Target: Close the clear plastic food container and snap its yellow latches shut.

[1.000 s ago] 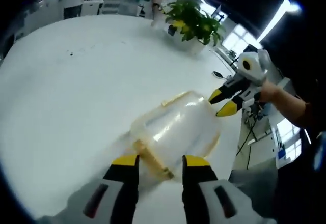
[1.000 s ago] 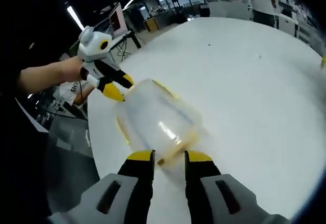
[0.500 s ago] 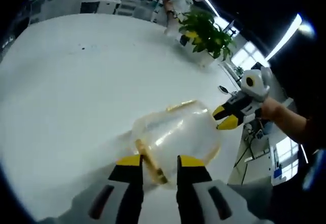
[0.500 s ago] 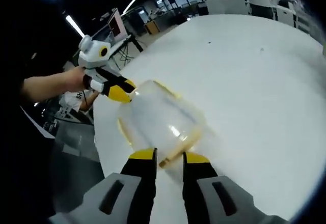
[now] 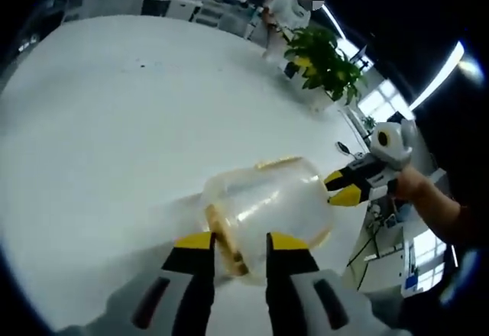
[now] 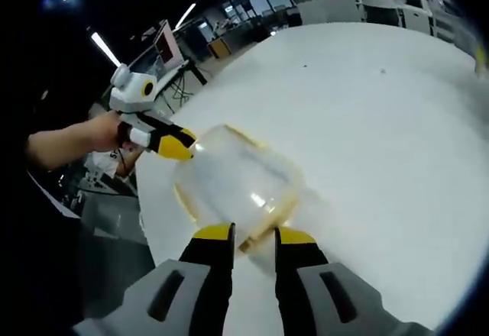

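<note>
The clear plastic container (image 5: 267, 202) lies on the white table (image 5: 114, 107), held at both ends. My left gripper (image 5: 240, 240) is shut on its near rim, where a yellow latch (image 5: 226, 243) runs between the jaws. At the far end, my right gripper (image 5: 341, 186) touches the container with its yellow tips. In the right gripper view the container (image 6: 229, 179) shows from the other end. My right gripper (image 6: 254, 235) is shut on a yellow latch (image 6: 252, 238) there. My left gripper (image 6: 177, 145) holds the opposite side.
A potted green plant (image 5: 325, 53) stands at the table's far edge. The table edge (image 6: 149, 198) runs close beside the container, with floor and cables below it. A person's hand (image 5: 416, 191) and forearm (image 6: 69, 134) hold the grippers. Wide bare tabletop (image 6: 382, 107) lies beyond.
My left gripper's jaws have narrowed onto the near rim and latch. Both views have shifted slightly with the hands; the container stays in about the same place.
</note>
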Tool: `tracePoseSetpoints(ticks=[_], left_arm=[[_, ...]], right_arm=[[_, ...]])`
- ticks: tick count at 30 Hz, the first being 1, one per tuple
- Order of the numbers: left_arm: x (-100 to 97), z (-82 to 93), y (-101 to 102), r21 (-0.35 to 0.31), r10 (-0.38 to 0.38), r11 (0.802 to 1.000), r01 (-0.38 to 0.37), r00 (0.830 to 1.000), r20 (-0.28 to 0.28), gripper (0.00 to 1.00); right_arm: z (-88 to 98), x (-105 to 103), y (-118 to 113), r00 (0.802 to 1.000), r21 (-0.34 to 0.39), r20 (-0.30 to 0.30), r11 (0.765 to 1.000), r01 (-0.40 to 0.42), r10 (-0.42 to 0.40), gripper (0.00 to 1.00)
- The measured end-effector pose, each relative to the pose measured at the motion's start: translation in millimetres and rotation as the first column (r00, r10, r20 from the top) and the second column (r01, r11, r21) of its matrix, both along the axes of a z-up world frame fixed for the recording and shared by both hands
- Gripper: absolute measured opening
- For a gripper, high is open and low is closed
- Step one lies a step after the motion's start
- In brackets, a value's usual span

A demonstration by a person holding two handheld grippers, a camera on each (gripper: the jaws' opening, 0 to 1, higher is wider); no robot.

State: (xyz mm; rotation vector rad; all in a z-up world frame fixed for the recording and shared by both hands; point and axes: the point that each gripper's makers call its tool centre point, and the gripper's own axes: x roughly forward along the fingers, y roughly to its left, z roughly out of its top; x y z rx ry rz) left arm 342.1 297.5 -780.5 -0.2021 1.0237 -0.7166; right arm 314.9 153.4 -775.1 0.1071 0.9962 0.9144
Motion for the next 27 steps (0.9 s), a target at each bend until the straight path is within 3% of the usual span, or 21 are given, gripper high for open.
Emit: tracePoseSetpoints(ticks=[6,9,12,14,18,24,26,27], left_arm=[[0.2,-1.6,1,0.011,-0.013,1.000,0.013,1.000,0.006,0.20],[2.1,-1.1,2,0.028,-0.026,0.999,0.025,0.998,0.050,0.20],[1.5,1.0,2,0.070,-0.071,0.996,0.063,0.991,0.116,0.22],[1.4,1.7,2,0.080,-0.074,0.995,0.064,0.989,0.130,0.23],[2.6,4.3,1,0.118,-0.114,0.989,0.093,0.976,0.184,0.23],[9.8,9.2,6,0.252,-0.203,0.959,0.132,0.937,0.283,0.35],[7.0,11.1,2,0.282,-0.262,0.943,0.178,0.918,0.297,0.34],[7.1,12.6,0,0.313,-0.305,0.927,0.206,0.901,0.310,0.34]], right_arm=[[1.5,1,1,1.000,-0.040,-0.006,0.999,-0.030,0.030,0.18],[3.0,1,1,0.997,-0.105,0.029,0.992,-0.062,0.066,0.19],[5.4,2,2,0.984,-0.213,0.092,0.968,-0.130,0.152,0.20],[5.8,4,3,0.975,-0.262,0.108,0.952,-0.158,0.192,0.21],[5.6,6,3,0.961,-0.316,0.146,0.931,-0.181,0.237,0.23],[6.4,10,1,0.930,-0.373,0.201,0.902,-0.217,0.307,0.26],[7.2,12,0,0.911,-0.404,0.224,0.884,-0.236,0.346,0.26],[7.4,13,1,0.902,-0.415,0.233,0.876,-0.245,0.363,0.26]])
